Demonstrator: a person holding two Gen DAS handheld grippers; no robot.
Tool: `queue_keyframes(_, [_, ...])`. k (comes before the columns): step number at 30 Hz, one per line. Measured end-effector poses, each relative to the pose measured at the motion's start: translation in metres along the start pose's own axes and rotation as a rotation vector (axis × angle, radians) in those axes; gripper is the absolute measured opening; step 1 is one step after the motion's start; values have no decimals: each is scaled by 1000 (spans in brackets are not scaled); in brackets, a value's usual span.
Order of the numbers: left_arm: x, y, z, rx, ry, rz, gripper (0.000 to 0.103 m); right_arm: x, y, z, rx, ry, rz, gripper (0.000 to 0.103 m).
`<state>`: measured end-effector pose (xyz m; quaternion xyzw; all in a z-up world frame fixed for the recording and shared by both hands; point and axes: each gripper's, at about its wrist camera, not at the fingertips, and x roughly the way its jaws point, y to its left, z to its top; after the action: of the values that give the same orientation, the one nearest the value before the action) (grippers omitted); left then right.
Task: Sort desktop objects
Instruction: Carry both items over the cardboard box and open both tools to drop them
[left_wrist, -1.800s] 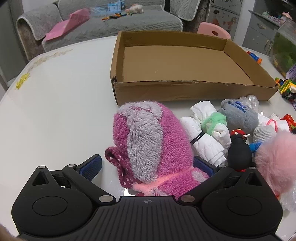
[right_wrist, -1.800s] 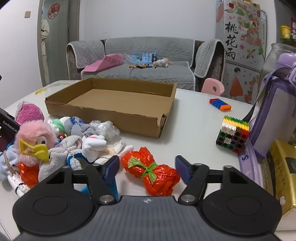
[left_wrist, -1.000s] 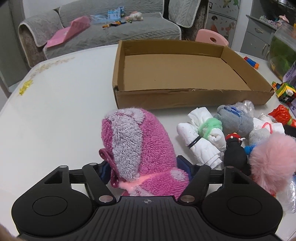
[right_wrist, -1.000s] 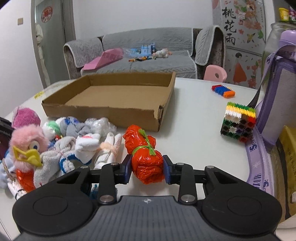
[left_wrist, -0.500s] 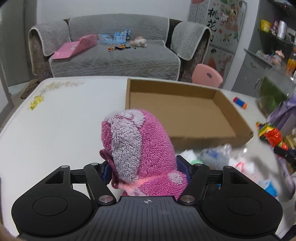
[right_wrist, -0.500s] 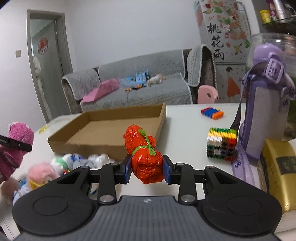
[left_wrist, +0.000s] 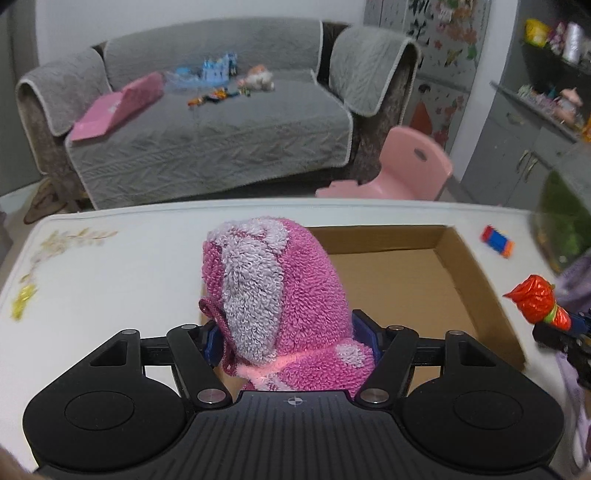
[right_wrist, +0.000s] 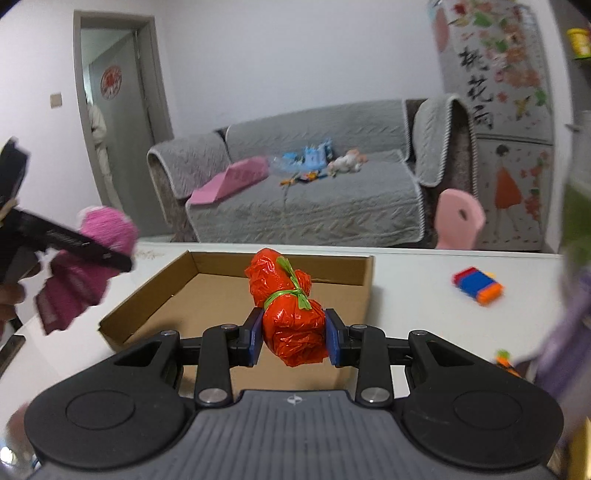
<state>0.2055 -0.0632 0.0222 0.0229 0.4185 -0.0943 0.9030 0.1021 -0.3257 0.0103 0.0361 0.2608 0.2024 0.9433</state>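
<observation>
Left tool (left_wrist: 290, 338) pinches a pink fuzzy sock bundle (left_wrist: 273, 295); right tool (right_wrist: 293, 338) pinches a red plastic-wrapped bundle (right_wrist: 290, 314); both held above the cardboard tray (right_wrist: 354, 291) at 12 o'clock on the desk (left_wrist: 110, 266)

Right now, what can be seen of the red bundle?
The red bundle looks like crinkled, glossy red plastic, cinched around the middle with a green tie into two lumps. The right gripper clamps its near lump between blue pads; the far lump points away. It hangs in the air above the box, touching nothing else. The left view shows it by the box's right wall.
</observation>
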Motion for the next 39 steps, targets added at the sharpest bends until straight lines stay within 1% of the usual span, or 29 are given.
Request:
queue_keyframes(3, [41,-1,4,15,72,19,72,32,1,0,-16,60,9,31])
queue_keyframes(5, [58,1,-5,26,118,33,72,51,-4,-5,-36,107,8,31])
queue_keyframes(7, [69,4,-15,22,162,35,73,63,-4,-11,-63,155,1,31])
queue_keyframes(10, [74,11,-36,-1,223,16,74,68,-3,-23,-84,214,-2,31])
queue_keyframes(13, [63,6,-55,35,222,35,76,55,-4,-35,-111,234,12,31])
queue_keyframes(17, [48,1,-75,51,232,38,77,33,7,-49,-150,248,9,31])
queue_keyframes(22, [37,1,-85,48,233,40,77,12,13,-60,-169,256,17,31])
queue_keyframes(26, [36,0,-78,27,236,34,78,24,17,-50,-166,250,13,31])
queue_keyframes(27, [32,1,-76,17,229,30,78,23,17,-47,-170,237,4,37])
queue_keyframes(29, [20,5,-71,-1,208,13,83,20,16,-38,-176,191,-14,42])
queue_keyframes(30, [12,6,-70,-6,191,5,92,14,15,-34,-169,163,-10,54])
queue_keyframes(31, [4,7,-67,-7,169,3,95,5,14,-30,-160,129,-5,67])
queue_keyframes(32, [-8,6,-65,-1,140,7,95,-3,14,-28,-160,103,-5,69])
queue_keyframes(33, [-20,6,-64,9,114,8,96,-12,14,-25,-163,83,-12,69])
queue_keyframes(36, [-57,8,-68,13,54,6,101,-39,17,-18,-166,43,-15,69])
queue_keyframes(37, [-71,10,-72,17,28,-4,103,-50,19,-18,-168,26,-12,69])
queue_keyframes(39, [-99,15,-87,25,-12,7,103,-69,19,-22,-167,-1,-2,71])
